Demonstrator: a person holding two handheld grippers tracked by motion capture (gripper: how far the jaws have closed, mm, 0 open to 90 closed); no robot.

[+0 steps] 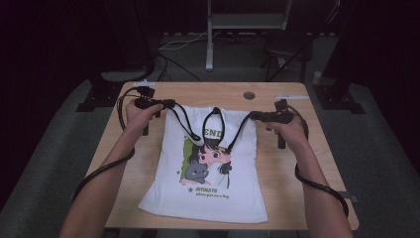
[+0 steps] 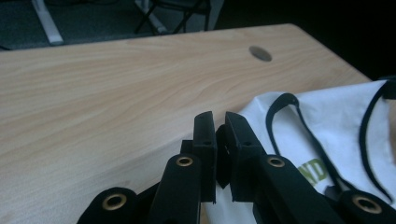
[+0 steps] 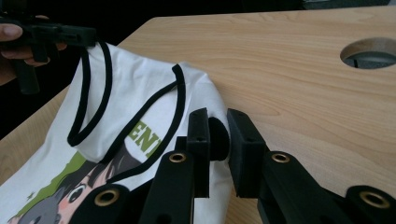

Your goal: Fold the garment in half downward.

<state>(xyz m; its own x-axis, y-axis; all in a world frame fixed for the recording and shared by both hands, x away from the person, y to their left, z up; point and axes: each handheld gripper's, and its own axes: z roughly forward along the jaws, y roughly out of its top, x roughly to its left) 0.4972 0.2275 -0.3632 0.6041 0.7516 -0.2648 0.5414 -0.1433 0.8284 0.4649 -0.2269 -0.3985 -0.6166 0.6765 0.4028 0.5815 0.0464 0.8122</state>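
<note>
The wooden table (image 1: 277,163) took up the middle of the high view, with grey carpet around it and a dark room behind. On it lay a white sleeveless top (image 1: 208,198), spread lengthwise from the centre of the frame down to the lower edge of the table, its hem nearest the person. Black binding edged the neckline and both armholes, and the front carried a cartoon print of a dark-haired figure with a grey cat on a green panel, green letters above it and a small line of green script below. The shoulder end sat raised off the table, pulled out toward the left and right of the frame. The left tool (image 1: 166,104) was at the upper left of the top and the right tool (image 1: 255,115) at its upper right, each clamped on a shoulder strap. The high view alone gave the whole print and the hem. The left tool's own view showed its jaws (image 2: 221,140) drawn nearly together on white cloth at the bottom centre, and a dark round hole (image 2: 260,53) in the table at the upper right. The right tool's view showed its jaws (image 3: 219,135) pinching a fold of the white fabric, the green letters (image 3: 142,137) close up, and the other hand's tool (image 3: 51,35) gripping the far strap at the upper left.
</note>
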